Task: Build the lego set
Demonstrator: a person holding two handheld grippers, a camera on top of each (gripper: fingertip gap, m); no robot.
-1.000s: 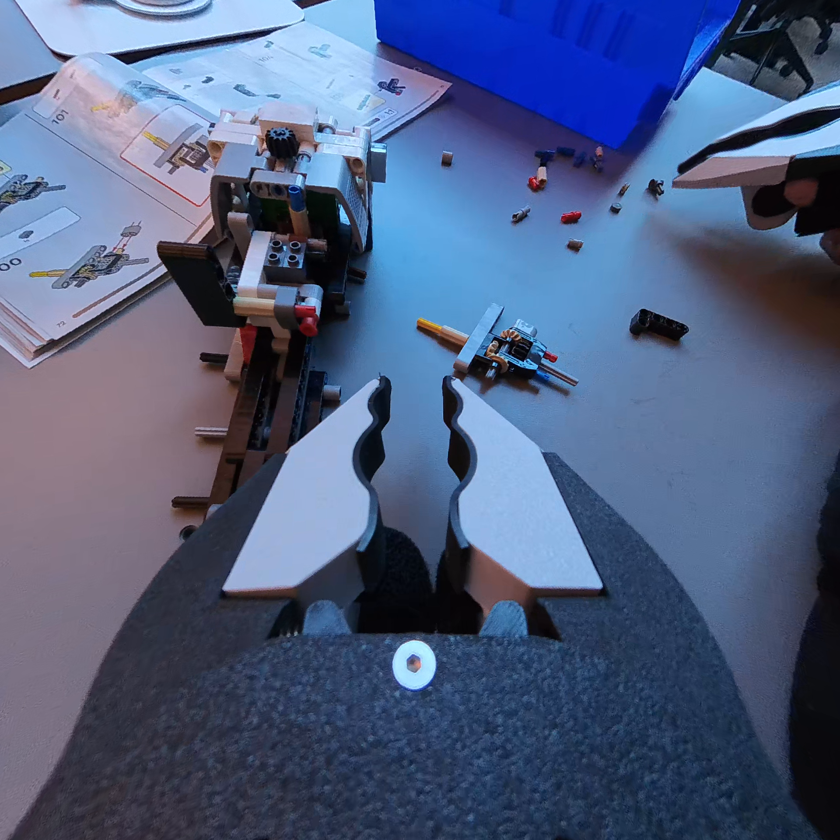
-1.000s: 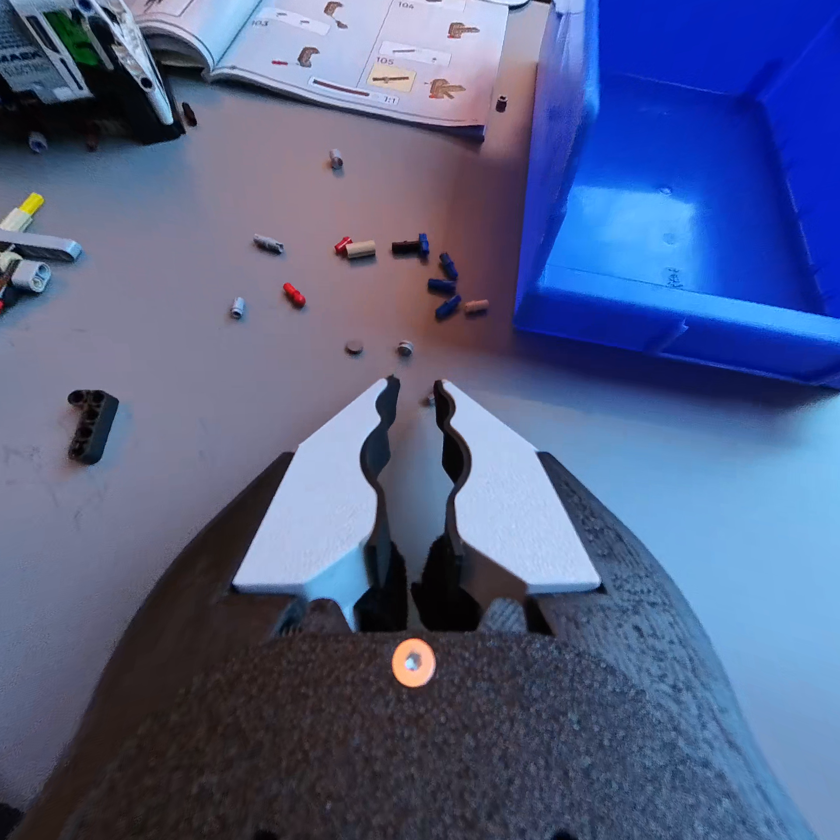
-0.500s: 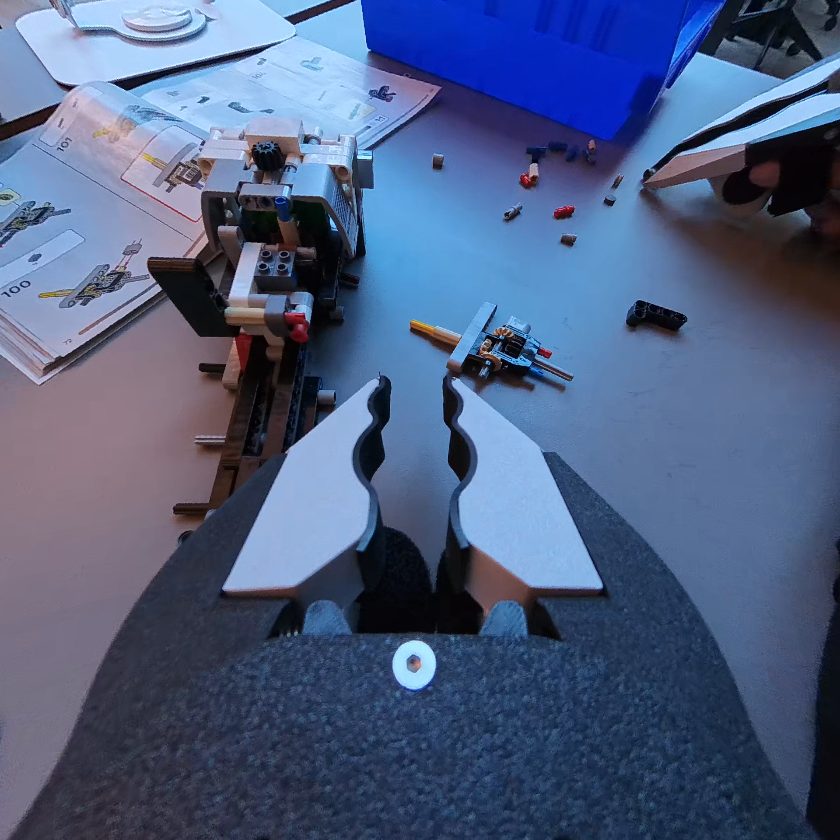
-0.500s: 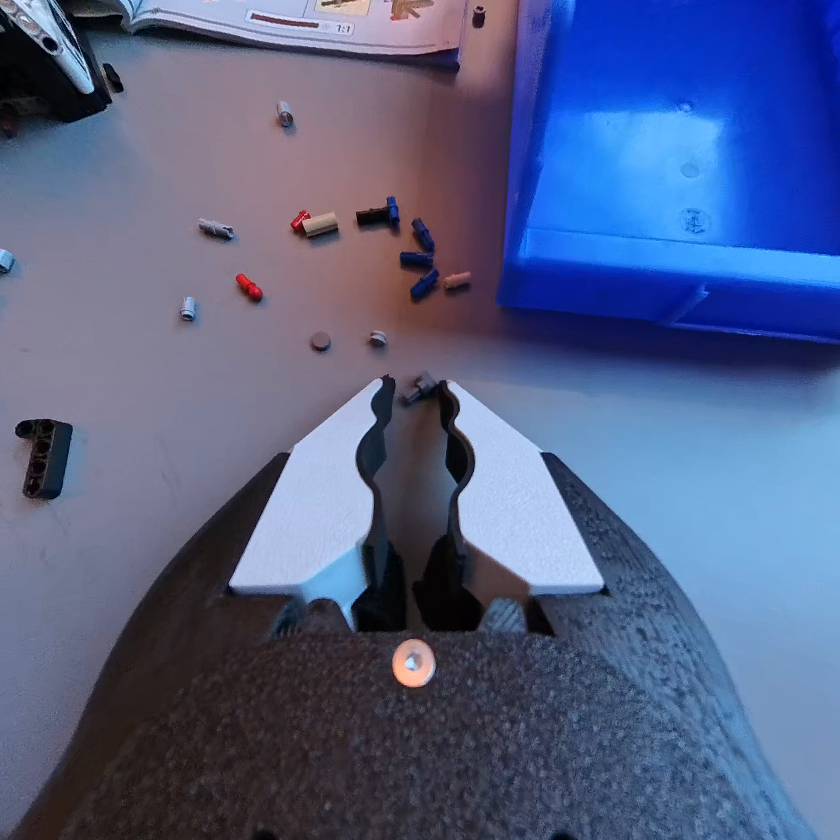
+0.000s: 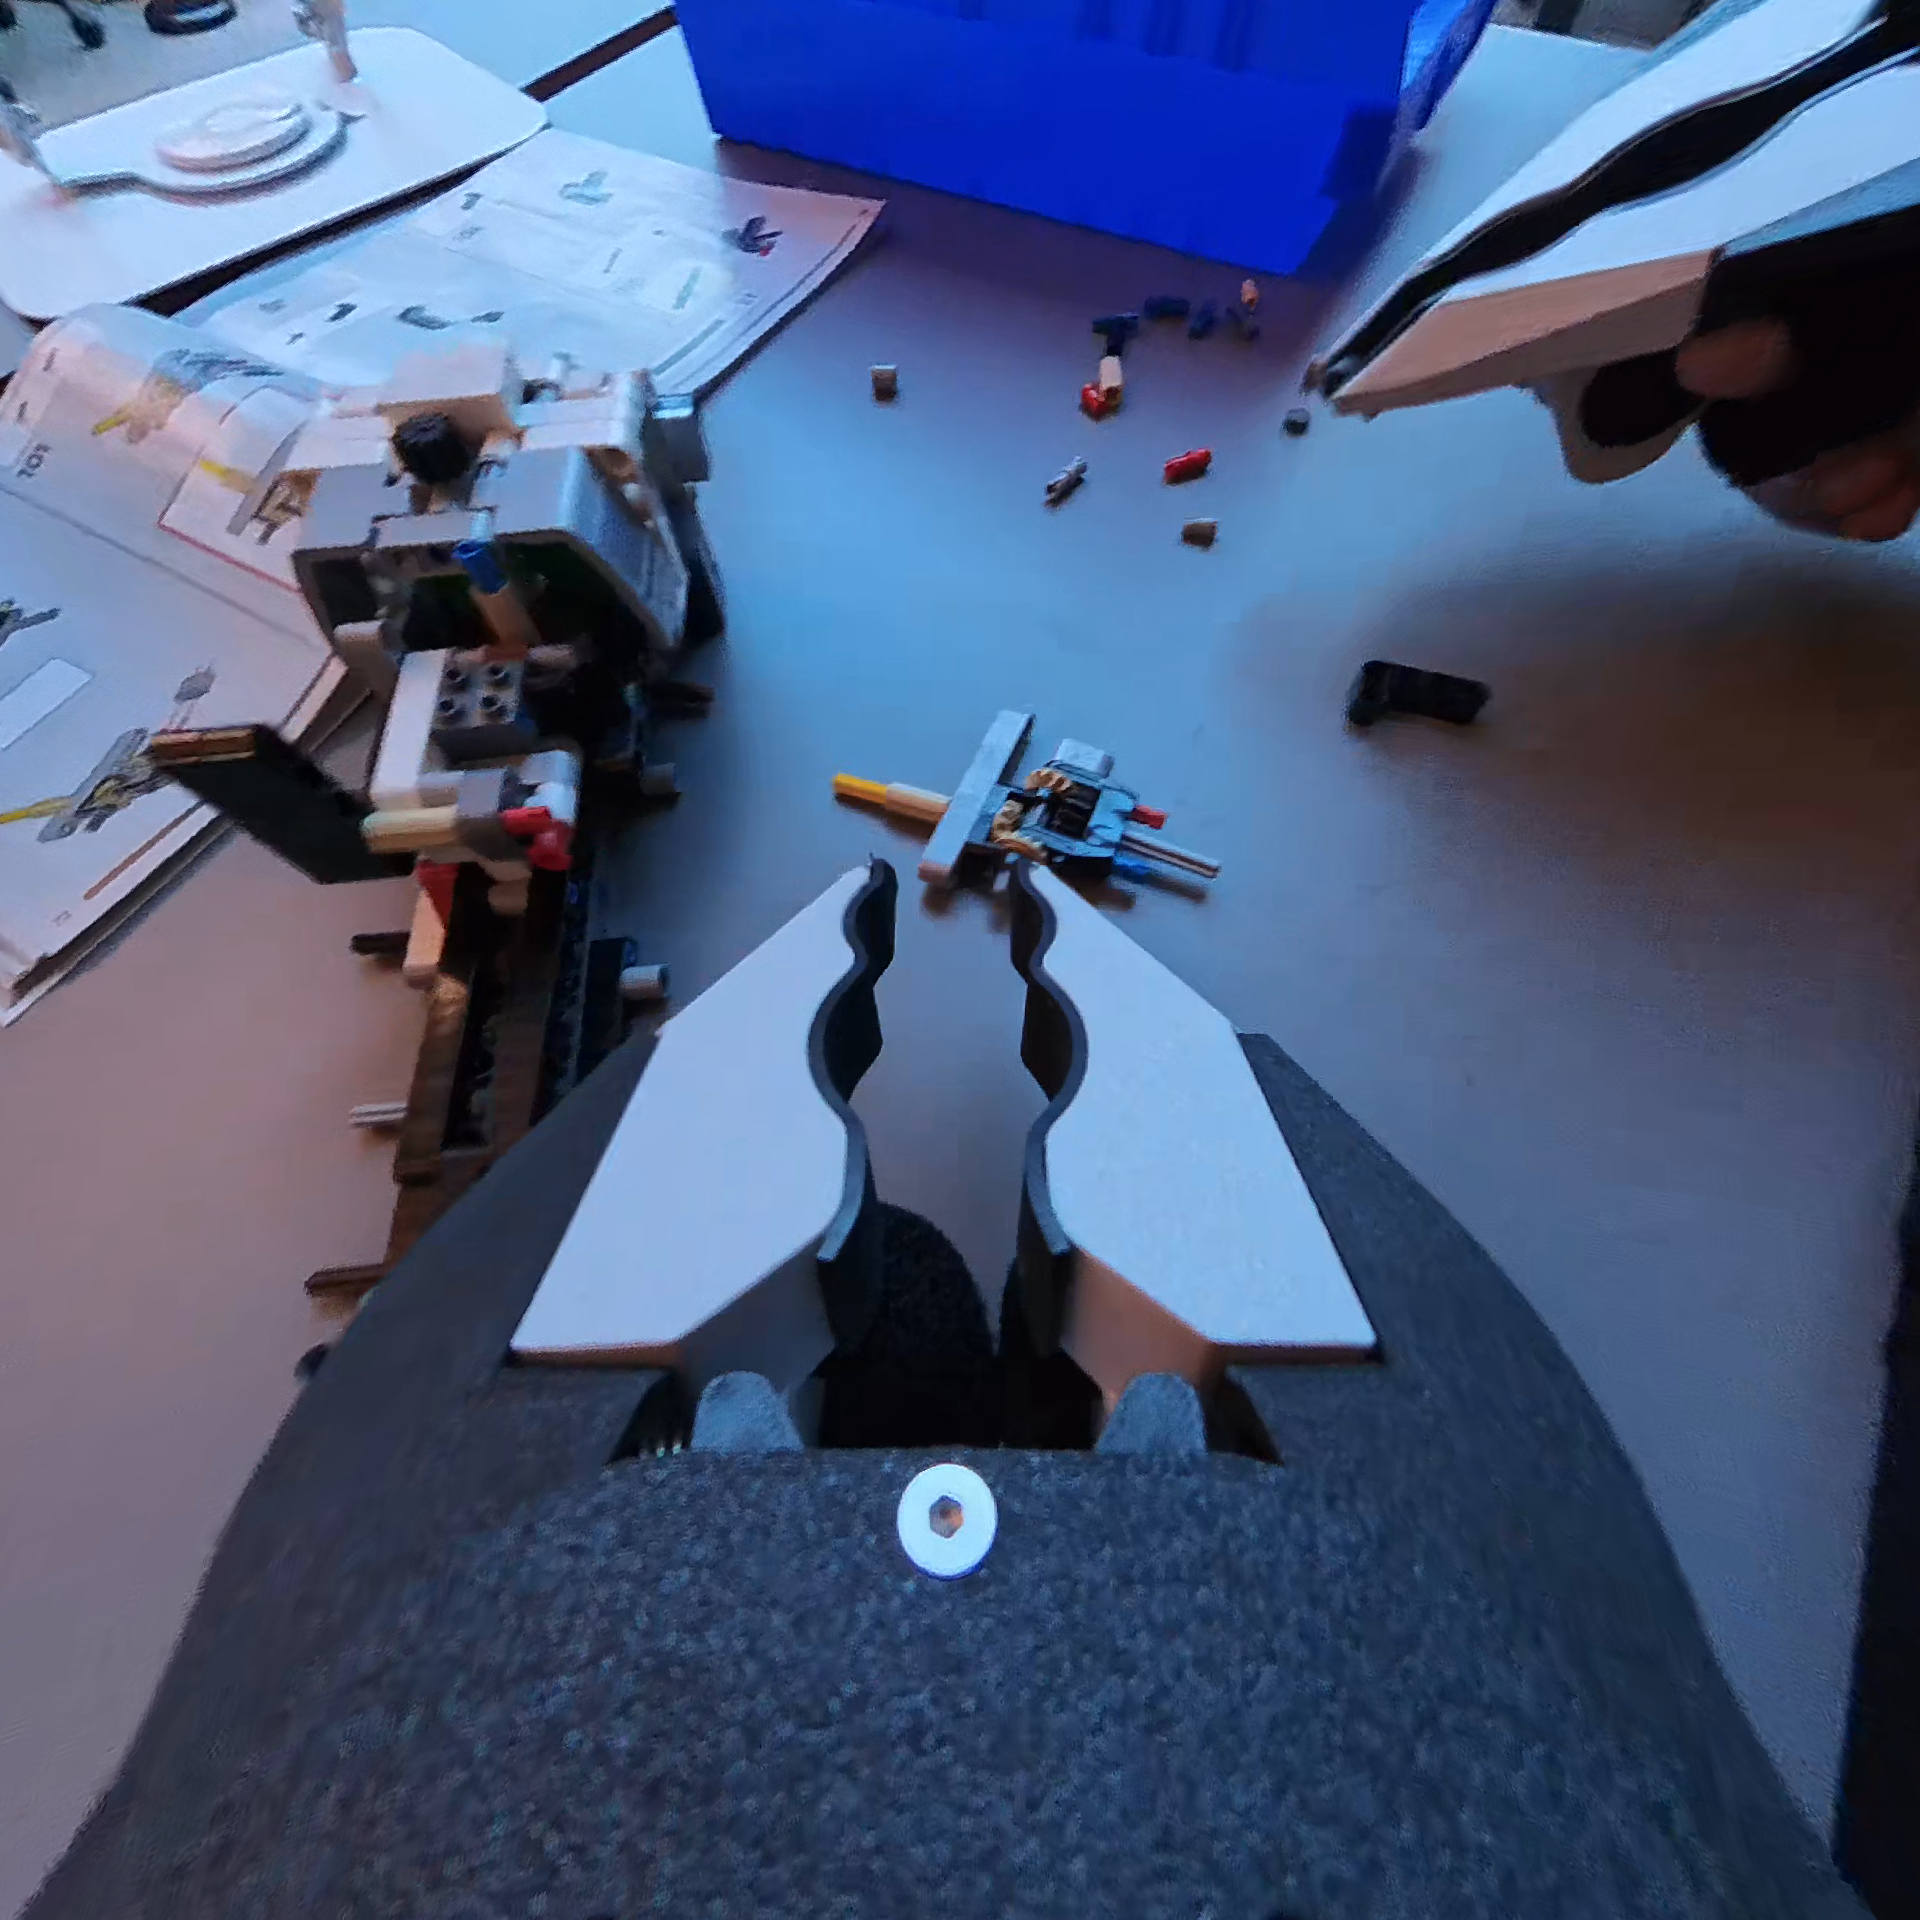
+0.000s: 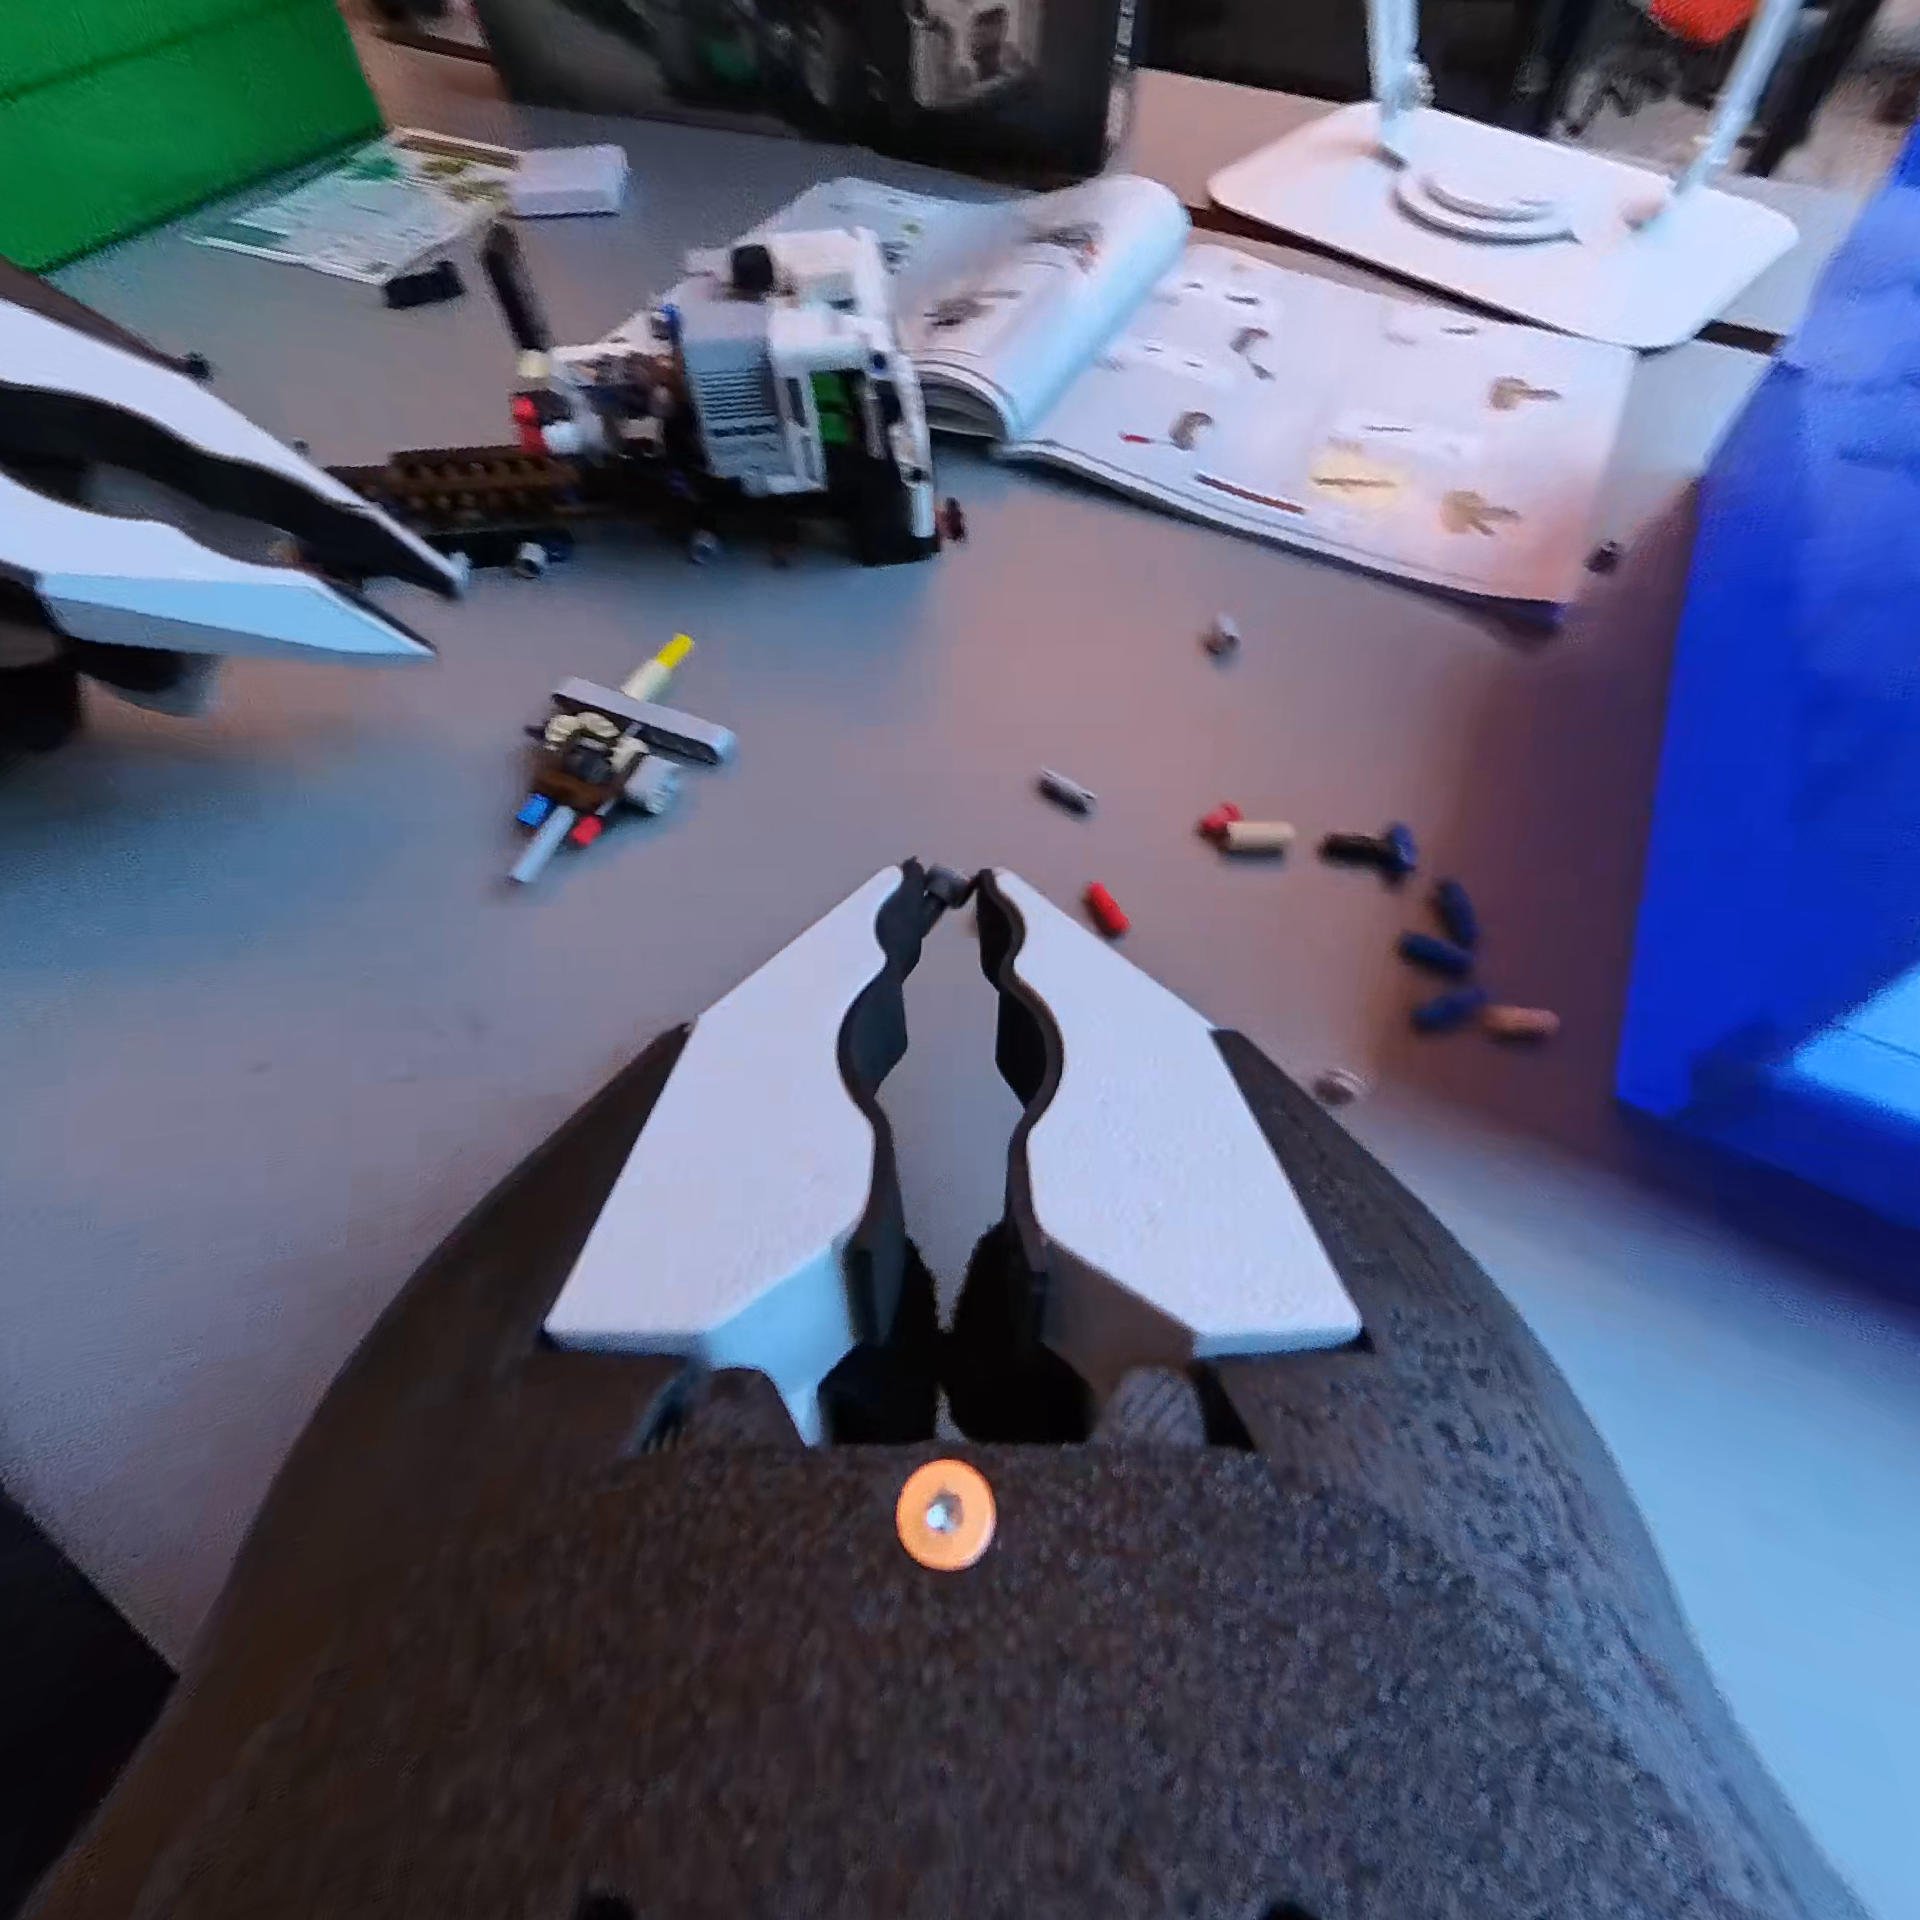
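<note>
The half-built grey, white and black lego model [image 5: 499, 582] stands left of centre; it also shows in the right wrist view [image 6: 769, 405]. A small sub-assembly with a yellow-tipped axle [image 5: 1039, 816] lies just beyond my left gripper [image 5: 951, 878], which is open and empty. My right gripper [image 6: 945, 883] is shut on a small dark grey piece [image 6: 943, 881] at its tips, held above the table. It shows at the upper right of the left wrist view [image 5: 1325, 379]. The sub-assembly [image 6: 608, 758] lies left of it, near the left gripper [image 6: 442, 618].
Loose pins [image 6: 1434, 951] lie scattered by the blue bin [image 6: 1797, 727]. A black angled beam [image 5: 1418, 696] lies to the right. The open instruction booklet [image 5: 623, 260] and a white stand base [image 5: 239, 156] sit behind the model. A green box [image 6: 156, 104] is far left. One gripper's finger ends stand about 15 cm off the other's.
My right gripper closed on the small dark grey piece, lifted it and swung up to face the model. My left gripper moved forward, closer to the sub-assembly.
</note>
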